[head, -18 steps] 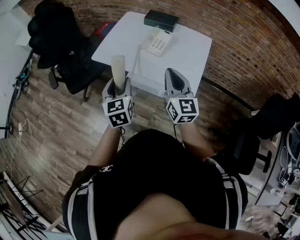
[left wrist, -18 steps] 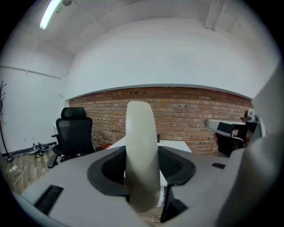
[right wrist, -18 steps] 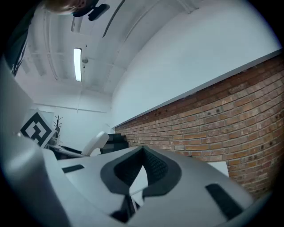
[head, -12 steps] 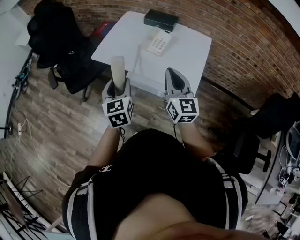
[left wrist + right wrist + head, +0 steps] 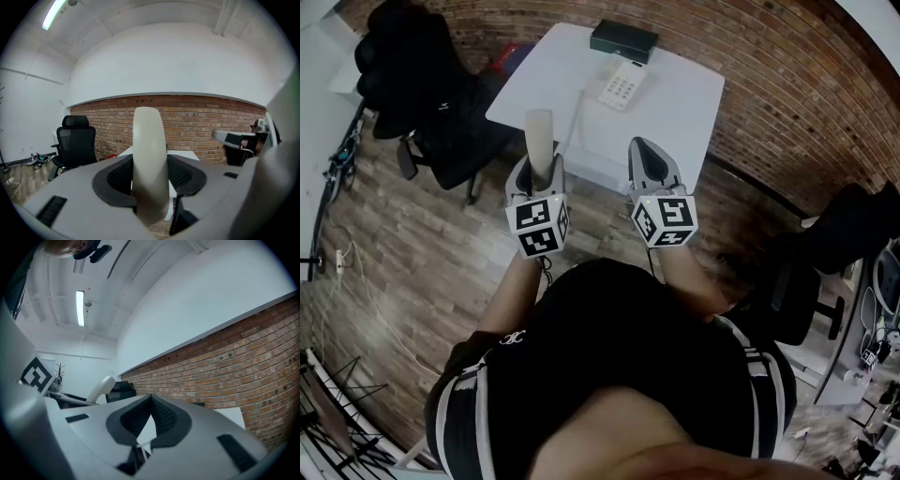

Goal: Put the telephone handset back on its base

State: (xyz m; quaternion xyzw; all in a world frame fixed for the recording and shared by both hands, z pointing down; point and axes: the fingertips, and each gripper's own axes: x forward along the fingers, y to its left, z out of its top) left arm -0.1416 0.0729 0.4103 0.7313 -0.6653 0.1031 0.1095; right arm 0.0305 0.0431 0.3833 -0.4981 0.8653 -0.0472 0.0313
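Observation:
A cream telephone handset (image 5: 539, 141) stands upright between the jaws of my left gripper (image 5: 540, 167), which is shut on it. In the left gripper view the handset (image 5: 149, 154) fills the middle, with the dark pads pressed on both its sides. The phone base (image 5: 620, 88), white with a keypad, lies on the white table (image 5: 675, 103) ahead of both grippers. A thin cord (image 5: 574, 120) runs from the base toward the handset. My right gripper (image 5: 648, 159) hovers beside the left one, shut, with nothing in it (image 5: 150, 399). The handset (image 5: 100, 387) shows at that view's left.
A black box (image 5: 623, 40) sits at the table's far edge behind the base. A black office chair (image 5: 431, 103) stands left of the table, and another chair (image 5: 825, 253) at the right. A brick wall (image 5: 787, 103) runs behind the table. The floor is wood planks.

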